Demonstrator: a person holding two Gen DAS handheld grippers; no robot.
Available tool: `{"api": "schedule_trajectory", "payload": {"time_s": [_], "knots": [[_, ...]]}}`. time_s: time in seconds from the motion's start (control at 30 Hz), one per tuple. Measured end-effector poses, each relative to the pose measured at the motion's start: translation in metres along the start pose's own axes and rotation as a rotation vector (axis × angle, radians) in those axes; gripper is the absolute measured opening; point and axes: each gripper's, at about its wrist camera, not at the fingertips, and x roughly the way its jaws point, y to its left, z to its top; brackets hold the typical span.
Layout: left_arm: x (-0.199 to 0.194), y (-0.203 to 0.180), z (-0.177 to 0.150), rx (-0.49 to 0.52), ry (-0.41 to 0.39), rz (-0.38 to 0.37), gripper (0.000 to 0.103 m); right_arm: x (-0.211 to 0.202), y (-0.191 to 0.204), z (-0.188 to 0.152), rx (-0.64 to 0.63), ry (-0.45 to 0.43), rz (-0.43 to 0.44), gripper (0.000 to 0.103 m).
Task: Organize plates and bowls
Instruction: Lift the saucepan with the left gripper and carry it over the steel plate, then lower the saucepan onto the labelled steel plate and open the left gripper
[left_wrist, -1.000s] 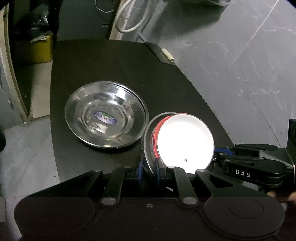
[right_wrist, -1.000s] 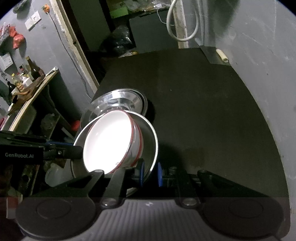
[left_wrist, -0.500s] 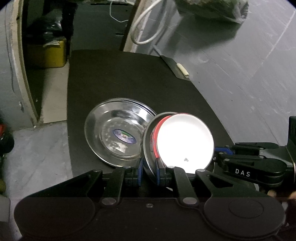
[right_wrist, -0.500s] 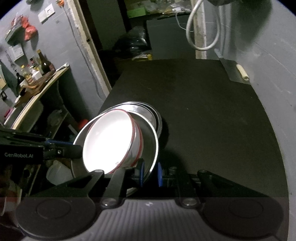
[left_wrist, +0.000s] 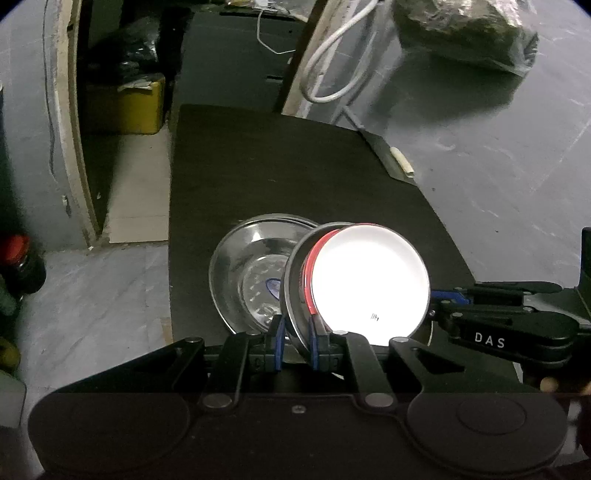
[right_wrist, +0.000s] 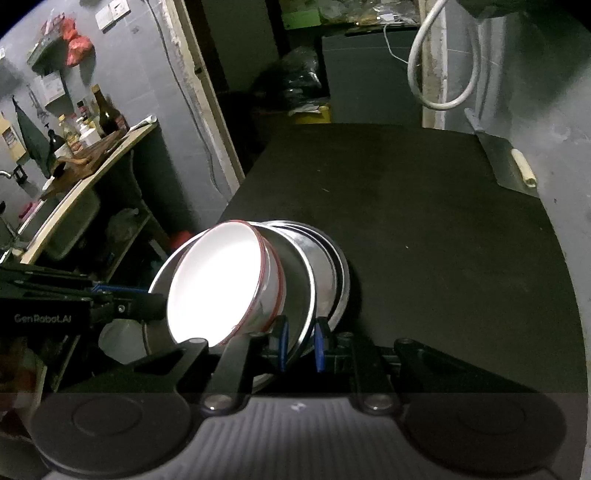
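A tilted steel plate (left_wrist: 292, 284) (right_wrist: 300, 280) carries a white bowl with a red rim (left_wrist: 369, 284) (right_wrist: 218, 291). My left gripper (left_wrist: 295, 345) is shut on the plate's near rim, blue pads on either side. From the opposite side my right gripper (right_wrist: 301, 345) is shut on the same plate's rim. Each gripper shows in the other's view: right gripper (left_wrist: 443, 299), left gripper (right_wrist: 144, 299). A second steel plate (left_wrist: 247, 273) (right_wrist: 334, 273) lies flat on the black table (left_wrist: 277, 170), partly under the held plate.
A cleaver with a pale handle (left_wrist: 402, 164) (right_wrist: 522, 170) lies at the table's far right edge. A white cable (left_wrist: 332, 55) hangs behind. A yellow box (left_wrist: 125, 107) sits on the floor at left. A shelf with bottles (right_wrist: 92, 125) stands left of the table.
Both grippers have carried the plate and bowl sideways over the table. The flat steel plate, apart from them a second ago, now lies partly beneath them. Both grips are unchanged.
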Motion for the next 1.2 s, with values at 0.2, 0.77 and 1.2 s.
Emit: {"api": "schedule_trajectory", "payload": {"time_s": [0.2, 0.77, 1.2], "knots": [[0.01, 0.004, 0.003, -0.016, 0.009, 0.019, 0.012, 0.011, -0.002, 0.006, -0.007, 0.015, 0.011, 0.017], [0.031, 0.017, 0.019, -0.009, 0.035, 0.083, 0.012, 0.045, -0.005, 0.024, -0.013, 0.029, 0.046, 0.018], [0.045, 0.021, 0.024, -0.008, 0.046, 0.098, 0.012, 0.062, -0.016, 0.033, 0.022, 0.028, 0.056, 0.018]]}}
